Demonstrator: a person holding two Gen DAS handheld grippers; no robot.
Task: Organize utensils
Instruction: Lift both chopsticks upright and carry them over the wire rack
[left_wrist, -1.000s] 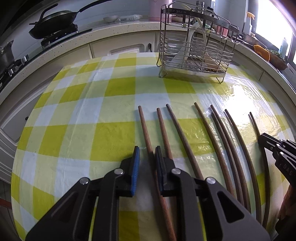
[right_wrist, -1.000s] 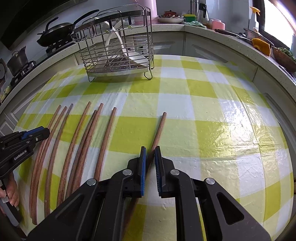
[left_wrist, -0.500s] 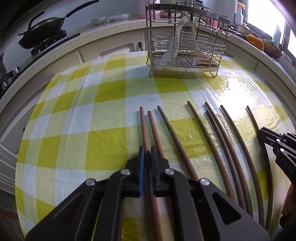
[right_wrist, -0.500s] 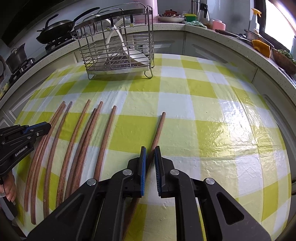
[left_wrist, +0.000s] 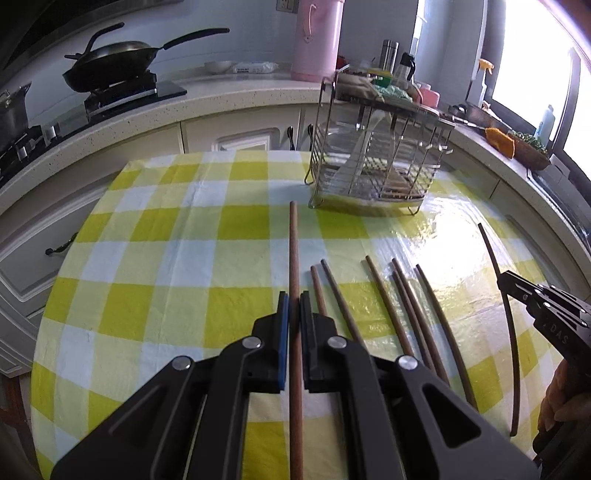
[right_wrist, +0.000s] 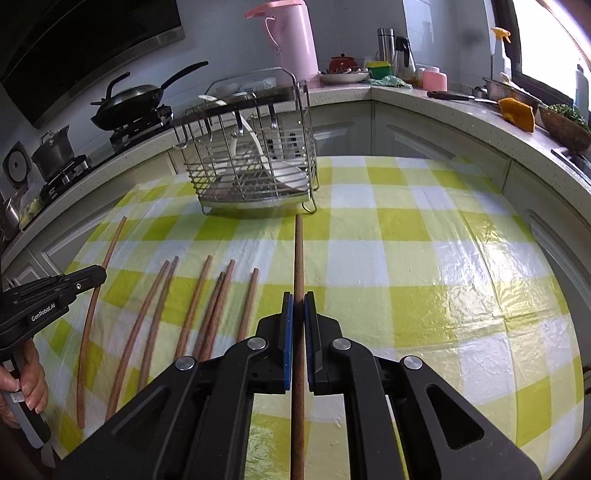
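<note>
Left gripper (left_wrist: 294, 306) is clamped tight on one wooden chopstick (left_wrist: 294, 258); right gripper (right_wrist: 298, 306) is clamped tight on a second chopstick (right_wrist: 299, 258); each stick is seen running straight out between blue-lined pads, tip aimed at the wire rack (right_wrist: 255, 162); both are held clear of the table; six loose chopsticks (right_wrist: 207, 306) are left side by side on the cloth between the two grippers, thin round brown wood, some touching or overlapping; rack is set at the far side of the table, chrome wire, boxy, with a white ladle (right_wrist: 273, 162) leaning inside; rack's near edge is seen just past the held tips; table (right_wrist: 406, 258) is covered by a yellow-and-white check cloth under glossy, wrinkled plastic, glare on the window side; a speckled counter is curved round behind, carrying a black wok (right_wrist: 129, 99) on a hob, a steel pot (right_wrist: 53, 151) and a pink flask (right_wrist: 291, 40); a hand (right_wrist: 29, 384) is visible on the left gripper's grip.
</note>
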